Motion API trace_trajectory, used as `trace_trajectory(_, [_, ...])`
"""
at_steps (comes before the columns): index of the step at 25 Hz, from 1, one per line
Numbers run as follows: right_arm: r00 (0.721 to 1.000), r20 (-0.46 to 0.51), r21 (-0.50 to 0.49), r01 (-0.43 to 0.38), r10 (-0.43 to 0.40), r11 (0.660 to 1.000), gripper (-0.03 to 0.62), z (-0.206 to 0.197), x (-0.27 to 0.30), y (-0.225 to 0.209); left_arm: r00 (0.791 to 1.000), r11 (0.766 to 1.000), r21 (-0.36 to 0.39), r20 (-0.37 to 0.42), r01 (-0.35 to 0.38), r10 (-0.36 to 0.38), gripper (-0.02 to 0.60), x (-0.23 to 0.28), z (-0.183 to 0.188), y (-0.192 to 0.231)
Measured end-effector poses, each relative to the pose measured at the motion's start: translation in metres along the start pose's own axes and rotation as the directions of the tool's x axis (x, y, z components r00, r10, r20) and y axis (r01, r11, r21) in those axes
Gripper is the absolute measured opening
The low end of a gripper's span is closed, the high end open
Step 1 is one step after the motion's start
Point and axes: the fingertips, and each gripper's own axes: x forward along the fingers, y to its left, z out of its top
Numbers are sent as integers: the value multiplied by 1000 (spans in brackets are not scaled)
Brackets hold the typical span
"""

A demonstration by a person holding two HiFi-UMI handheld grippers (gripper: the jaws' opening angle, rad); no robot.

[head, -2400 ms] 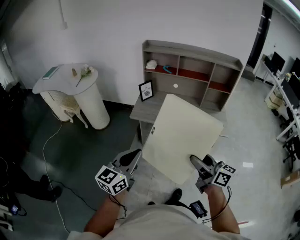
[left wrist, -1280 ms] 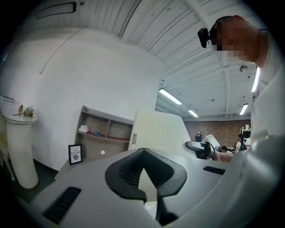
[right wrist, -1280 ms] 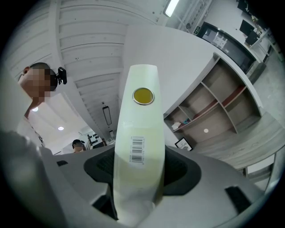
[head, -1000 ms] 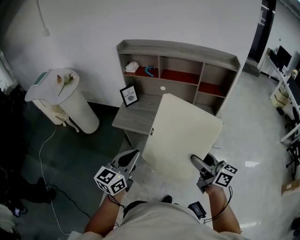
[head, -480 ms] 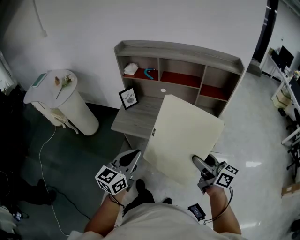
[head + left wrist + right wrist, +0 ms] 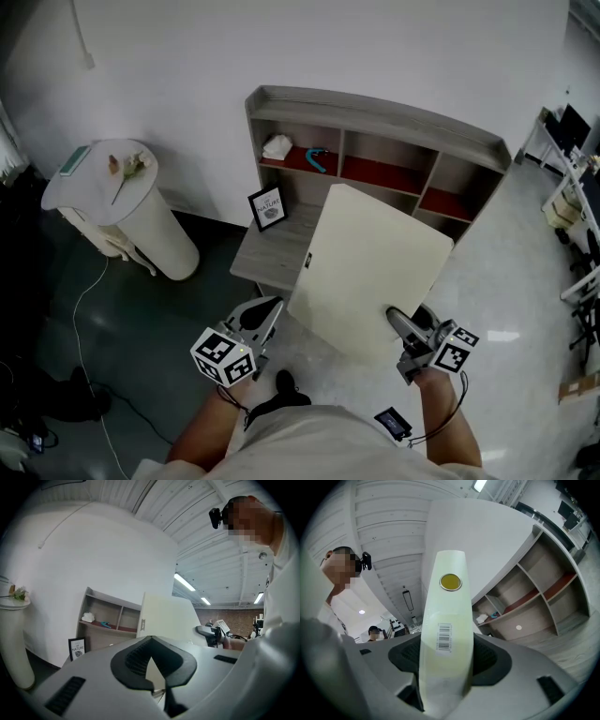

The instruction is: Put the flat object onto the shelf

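Note:
A large cream flat board [image 6: 375, 272] is held tilted in front of me, over the floor just short of the grey shelf unit [image 6: 375, 108]. My right gripper [image 6: 400, 325] is shut on the board's near right edge; in the right gripper view the board [image 6: 445, 616] stands edge-on between the jaws of that gripper [image 6: 445, 644], with a barcode sticker on it. My left gripper [image 6: 272, 309] sits at the board's lower left corner with its tips together. In the left gripper view the board [image 6: 164, 616] rises just beyond the left gripper [image 6: 150, 641]; I cannot tell whether they touch.
The shelf unit has several open compartments with red floors, one holding a white lump [image 6: 277, 146] and a teal object [image 6: 319, 157]. A framed picture [image 6: 268, 207] leans on its desk surface [image 6: 272, 248]. A white round pedestal table [image 6: 98, 183] stands at left; office desks [image 6: 581, 187] at right.
The person has taken a step and the shelf unit has shifted slightly right and lower in the head view. Both grippers and the board keep the same pose.

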Motion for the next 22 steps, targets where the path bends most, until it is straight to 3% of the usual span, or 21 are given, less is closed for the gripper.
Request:
trace_trajectory(11, [1000, 24, -29, 1, 0, 1000, 288, -5, 126, 25, 999, 998, 26, -4, 48, -48, 14, -20, 43, 113])
trace_trajectory(22, [1000, 6, -33, -4, 5, 999, 288, -12, 179, 26, 998, 997, 28, -16, 68, -68, 14, -18, 50, 159])
